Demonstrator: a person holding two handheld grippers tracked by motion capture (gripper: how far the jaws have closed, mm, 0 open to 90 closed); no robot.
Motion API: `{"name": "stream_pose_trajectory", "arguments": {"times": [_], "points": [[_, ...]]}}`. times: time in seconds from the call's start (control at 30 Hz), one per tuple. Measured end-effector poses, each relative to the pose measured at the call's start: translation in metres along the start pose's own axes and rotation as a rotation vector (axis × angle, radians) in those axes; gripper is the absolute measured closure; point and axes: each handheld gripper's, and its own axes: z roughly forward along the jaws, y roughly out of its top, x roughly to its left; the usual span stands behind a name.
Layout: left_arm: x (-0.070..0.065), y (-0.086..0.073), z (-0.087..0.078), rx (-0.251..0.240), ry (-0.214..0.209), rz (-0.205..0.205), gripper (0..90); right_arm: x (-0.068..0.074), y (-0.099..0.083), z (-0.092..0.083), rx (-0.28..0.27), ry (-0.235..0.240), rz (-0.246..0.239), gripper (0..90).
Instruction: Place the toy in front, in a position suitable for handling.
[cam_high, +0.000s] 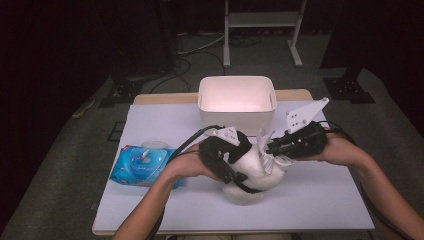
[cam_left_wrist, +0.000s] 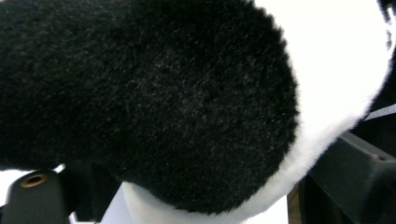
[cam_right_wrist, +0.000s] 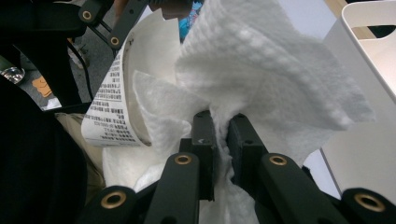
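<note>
A black-and-white plush toy (cam_high: 252, 187) stands at the middle of the table. My left gripper (cam_high: 231, 162) reaches in from the left with its jaws spread wide around the toy's black part, and the fur (cam_left_wrist: 154, 93) presses between them. My right gripper (cam_right_wrist: 220, 117) is shut on a crumpled white wipe (cam_right_wrist: 266, 70). From the right it holds the wipe (cam_high: 273, 161) against the toy's upper right side. A printed label (cam_right_wrist: 109, 109) hangs from the toy just left of the wipe.
A blue pack of wet wipes (cam_high: 142, 167) lies at the table's left. A white open bin (cam_high: 236, 111) stands at the back centre. The white table top (cam_high: 320, 200) has bare room at the front right. Table legs and cables are on the floor behind.
</note>
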Motion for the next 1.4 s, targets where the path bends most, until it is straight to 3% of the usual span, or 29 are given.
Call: {"name": "stream_pose_trajectory", "arguments": {"times": [0.1,0.23,0.53,0.83,1.23,1.4], "points": [[0.0,-0.001,-0.004,-0.033,-0.014,0.018,26.5,0.002,0.0,-0.002,-0.003,0.005,0.001,81.6],[0.0,0.0,-0.008,-0.05,-0.017,0.019,31.2,0.0,-0.004,-0.008,-0.018,-0.003,0.01,81.6],[0.002,-0.004,-0.014,-0.051,-0.027,0.01,31.2,-0.003,-0.018,-0.012,-0.01,-0.021,0.041,81.6],[0.002,-0.007,-0.026,-0.04,-0.01,0.01,31.3,-0.005,-0.03,-0.004,0.014,-0.015,0.068,81.5],[-0.003,0.003,-0.02,-0.013,-0.016,0.042,31.3,-0.003,-0.004,-0.002,-0.01,-0.007,0.01,81.6],[-0.002,0.001,-0.022,-0.015,-0.017,0.038,31.4,-0.003,-0.007,-0.002,-0.006,-0.001,0.024,81.7]]}}
